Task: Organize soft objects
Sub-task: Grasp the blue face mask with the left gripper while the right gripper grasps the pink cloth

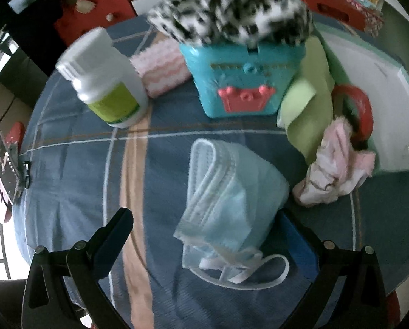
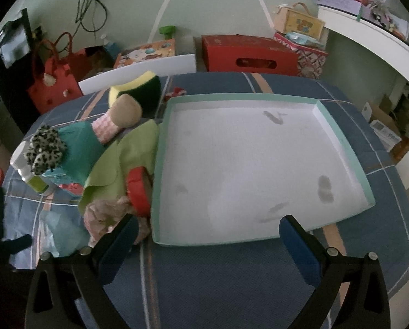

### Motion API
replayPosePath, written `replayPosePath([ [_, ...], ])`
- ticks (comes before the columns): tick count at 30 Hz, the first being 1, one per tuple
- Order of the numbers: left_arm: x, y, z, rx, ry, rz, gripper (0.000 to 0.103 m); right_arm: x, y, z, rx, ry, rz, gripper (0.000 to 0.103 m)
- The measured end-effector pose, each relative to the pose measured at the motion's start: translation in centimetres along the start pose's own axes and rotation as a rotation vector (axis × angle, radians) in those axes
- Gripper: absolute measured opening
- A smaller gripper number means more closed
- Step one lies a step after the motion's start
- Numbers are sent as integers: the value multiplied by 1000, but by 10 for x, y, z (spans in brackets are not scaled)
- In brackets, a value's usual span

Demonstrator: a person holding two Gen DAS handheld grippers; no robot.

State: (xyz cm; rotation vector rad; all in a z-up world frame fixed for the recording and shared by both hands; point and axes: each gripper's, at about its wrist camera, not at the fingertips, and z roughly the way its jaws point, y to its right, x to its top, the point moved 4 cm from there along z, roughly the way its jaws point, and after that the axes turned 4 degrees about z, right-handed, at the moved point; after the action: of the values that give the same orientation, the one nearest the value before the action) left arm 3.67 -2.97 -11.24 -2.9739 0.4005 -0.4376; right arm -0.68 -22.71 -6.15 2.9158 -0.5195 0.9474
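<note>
You face a pale green wall [image 2: 218, 2]; a red box [image 2: 248, 54] and red bag [image 2: 53, 82] sit behind your plaid-covered bench [image 2: 218, 274].

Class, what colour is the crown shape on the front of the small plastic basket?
The crown is coral pink on a turquoise basket, clearest in the left wrist view.

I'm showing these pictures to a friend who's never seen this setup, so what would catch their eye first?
Probably the blue face mask lying crumpled on the plaid cloth, right between the open left gripper fingers. Behind it stands a turquoise toy basket with a black-and-white spotted fabric piled on top. In the right wrist view, the big white tray with a mint rim fills the middle, nothing in it.
</note>
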Motion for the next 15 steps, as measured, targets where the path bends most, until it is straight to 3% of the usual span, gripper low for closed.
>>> replayPosePath([
  [5, 5, 3, 11, -7, -6, -9, 100, -4, -25, 4, 95, -23, -39, 103],
  [8, 4, -6, 18, -13, -14, -50, 94, -7, -38, 5, 131, -29, -54, 103],
  [10, 6, -13, 21, -37, -19, -93, 82, -9, -46, 5, 133, -29, -71, 103],
  [15, 8, -27, 29, -81, -18, -171, 62, -17, -62, 13, 193, -79, -78, 103],
])
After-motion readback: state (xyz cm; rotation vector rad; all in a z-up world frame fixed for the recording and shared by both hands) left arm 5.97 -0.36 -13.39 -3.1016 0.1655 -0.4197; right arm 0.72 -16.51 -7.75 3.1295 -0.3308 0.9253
